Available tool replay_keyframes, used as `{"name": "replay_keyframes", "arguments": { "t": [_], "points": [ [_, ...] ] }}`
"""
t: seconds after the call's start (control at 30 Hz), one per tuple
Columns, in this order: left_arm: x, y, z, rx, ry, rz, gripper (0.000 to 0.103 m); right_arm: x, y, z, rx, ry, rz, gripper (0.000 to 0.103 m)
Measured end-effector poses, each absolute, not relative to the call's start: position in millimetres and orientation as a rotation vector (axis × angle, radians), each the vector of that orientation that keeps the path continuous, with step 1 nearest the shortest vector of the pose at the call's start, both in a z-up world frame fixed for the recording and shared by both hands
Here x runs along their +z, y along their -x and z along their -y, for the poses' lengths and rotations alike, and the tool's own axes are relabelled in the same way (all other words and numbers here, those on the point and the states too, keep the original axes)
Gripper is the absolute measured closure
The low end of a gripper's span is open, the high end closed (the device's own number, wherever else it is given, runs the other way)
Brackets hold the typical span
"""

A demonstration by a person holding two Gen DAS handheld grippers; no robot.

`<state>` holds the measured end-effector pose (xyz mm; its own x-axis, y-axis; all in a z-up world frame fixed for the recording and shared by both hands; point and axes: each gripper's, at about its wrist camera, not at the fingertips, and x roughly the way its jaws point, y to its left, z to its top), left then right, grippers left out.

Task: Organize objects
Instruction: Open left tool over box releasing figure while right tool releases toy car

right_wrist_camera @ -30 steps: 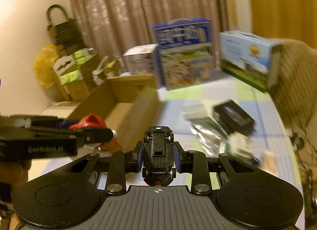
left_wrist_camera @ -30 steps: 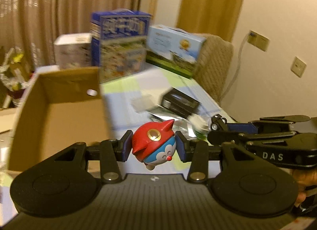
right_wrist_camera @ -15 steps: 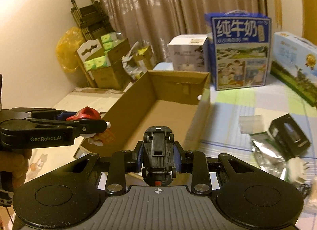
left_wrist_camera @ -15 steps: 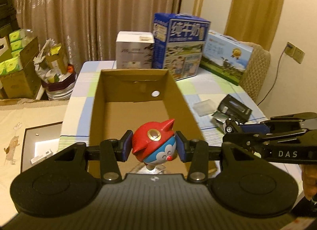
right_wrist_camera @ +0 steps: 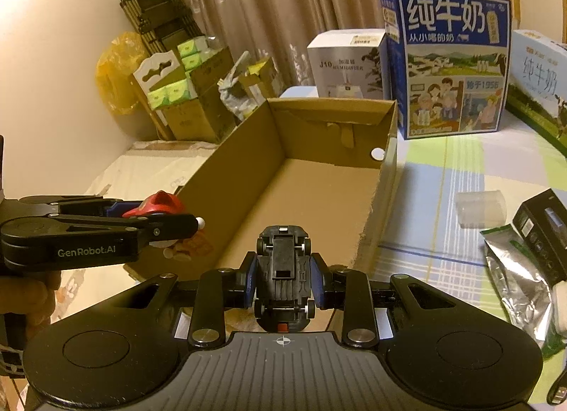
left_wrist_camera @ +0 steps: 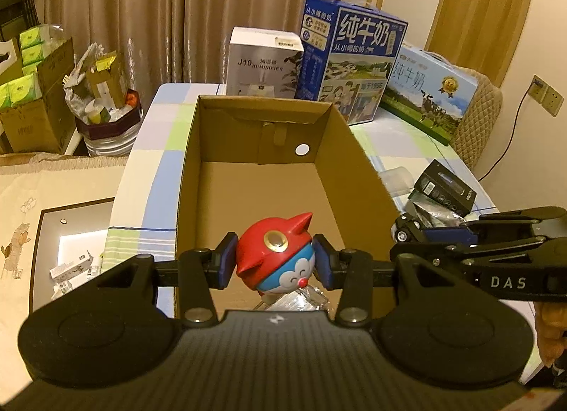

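The round blue-and-white cartoon cat figure with a red eared cap [left_wrist_camera: 274, 262] is clamped between the blue-padded fingers of the left gripper [left_wrist_camera: 275, 262], one pad pressed to each side of its head. It hangs above the near end of the open brown cardboard box [left_wrist_camera: 358, 163], face tilted down to the right. Under it, at the box's near edge, lies something clear and crinkled that cannot be made out. In the right wrist view the same figure [right_wrist_camera: 157, 204] shows as a red cap peeping over the left gripper's [right_wrist_camera: 177, 223] black fingers, beside the box's [right_wrist_camera: 226, 170] left wall.

The small black toy car [right_wrist_camera: 283, 278] is held in the right gripper [right_wrist_camera: 283, 278], its fingers closed on the car's sides, underside up and wheels showing. It is poised over the box's near right corner. From the left wrist view the right gripper [left_wrist_camera: 407, 237] reaches in from the right with the car [left_wrist_camera: 407, 226] at its tip, just outside the box's right wall.

The box stands on a bench covered with a pale checked cloth [right_wrist_camera: 460, 163]. Behind it stand a white humidifier carton [left_wrist_camera: 264, 63], a tall blue milk carton [left_wrist_camera: 351, 60] and a pale blue milk carton [left_wrist_camera: 428, 92] lying on its side. To the right of the box lie a clear plastic case [right_wrist_camera: 482, 207], a black rectangular packet [right_wrist_camera: 545, 230] and a silver foil pouch [right_wrist_camera: 514, 280].
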<state>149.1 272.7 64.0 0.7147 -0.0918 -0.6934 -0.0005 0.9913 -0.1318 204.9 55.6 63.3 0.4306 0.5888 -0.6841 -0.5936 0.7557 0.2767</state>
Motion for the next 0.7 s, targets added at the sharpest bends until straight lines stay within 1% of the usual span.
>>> {"name": "replay_keyframes", "arguments": {
  "t": [0.2,0.23,0.27,0.3,0.33,0.37,0.43,0.53,0.7],
  "points": [
    [57,-160,-278,-0.032,0.136,-0.775,0.064,55,-214,-62,0.736,0.006,-0.864,0.075],
    [58,-160,-279,-0.027,0.141,-0.768,0.06,54,-215,-64,0.738,0.006,-0.865,0.075],
    [59,-160,-281,-0.023,0.148,-0.762,0.05,53,-217,-66,0.74,0.012,-0.866,0.075],
    [60,-159,-283,-0.023,0.154,-0.754,0.046,51,-218,-67,0.745,0.015,-0.864,0.075],
    [62,-158,-284,-0.023,0.157,-0.748,0.044,50,-219,-69,0.756,0.016,-0.859,0.07],
    [64,-157,-285,-0.02,0.157,-0.743,0.044,50,-219,-70,0.765,0.018,-0.849,0.059],
    [66,-153,-286,-0.016,0.153,-0.736,0.044,52,-218,-68,0.764,0.008,-0.822,0.049],
    [70,-147,-288,-0.007,0.156,-0.727,0.037,55,-219,-60,0.739,-0.027,-0.817,0.047],
    [78,-133,-282,-0.008,0.158,-0.715,0.034,67,-212,-40,0.704,-0.062,-0.793,0.046]
  ]
}}
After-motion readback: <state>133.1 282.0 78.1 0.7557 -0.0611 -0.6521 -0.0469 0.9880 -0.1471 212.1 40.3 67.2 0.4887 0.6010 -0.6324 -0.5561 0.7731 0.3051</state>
